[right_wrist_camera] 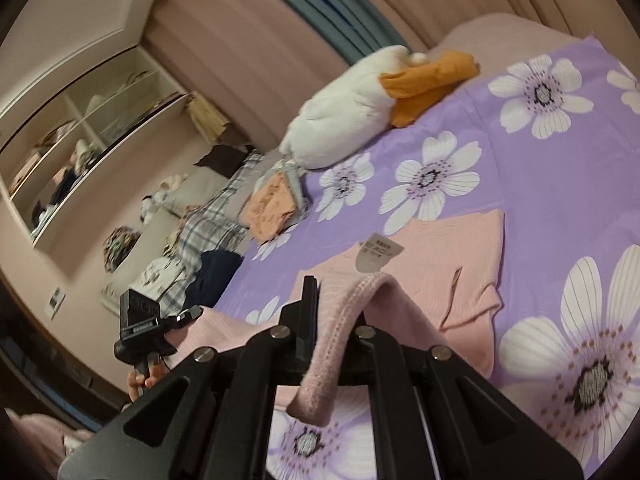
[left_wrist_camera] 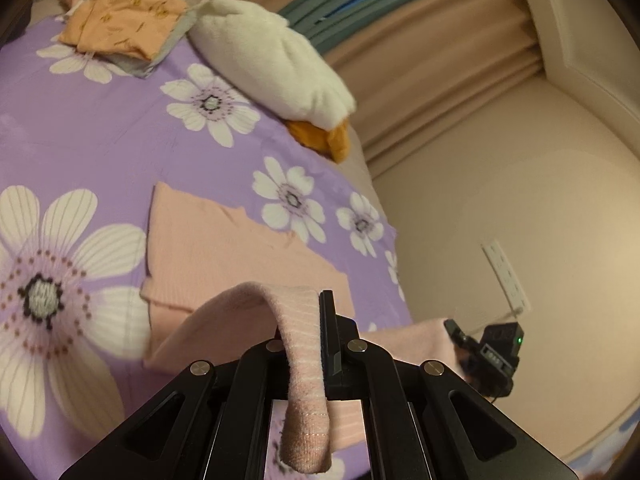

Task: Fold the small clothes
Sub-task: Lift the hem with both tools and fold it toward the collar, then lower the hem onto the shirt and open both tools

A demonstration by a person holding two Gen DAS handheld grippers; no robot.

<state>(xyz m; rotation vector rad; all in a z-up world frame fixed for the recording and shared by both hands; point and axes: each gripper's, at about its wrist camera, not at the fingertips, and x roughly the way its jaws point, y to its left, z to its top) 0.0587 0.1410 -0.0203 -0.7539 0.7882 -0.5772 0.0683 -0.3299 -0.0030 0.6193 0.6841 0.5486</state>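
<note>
A pink knit garment (left_wrist_camera: 224, 252) lies partly folded on the purple flowered bedsheet (left_wrist_camera: 120, 128). My left gripper (left_wrist_camera: 308, 320) is shut on its ribbed hem, which drapes over the jaws and hangs down. My right gripper (right_wrist_camera: 332, 300) is shut on the other end of the same hem (right_wrist_camera: 344, 320), lifted a little above the bed. The garment's flat part, with a white care label (right_wrist_camera: 376, 252), lies ahead in the right wrist view (right_wrist_camera: 452, 256). Each gripper shows in the other's view: the right one (left_wrist_camera: 456, 330) in the left wrist view, the left one (right_wrist_camera: 192, 314) in the right wrist view.
A white plush duck (left_wrist_camera: 272, 60) with an orange bill (right_wrist_camera: 428, 80) lies at the bed's far edge. A folded orange garment stack (left_wrist_camera: 120, 20) sits beyond it, also in the right wrist view (right_wrist_camera: 272, 204). A pile of plaid and dark clothes (right_wrist_camera: 204, 240), curtains and shelves stand past the bed.
</note>
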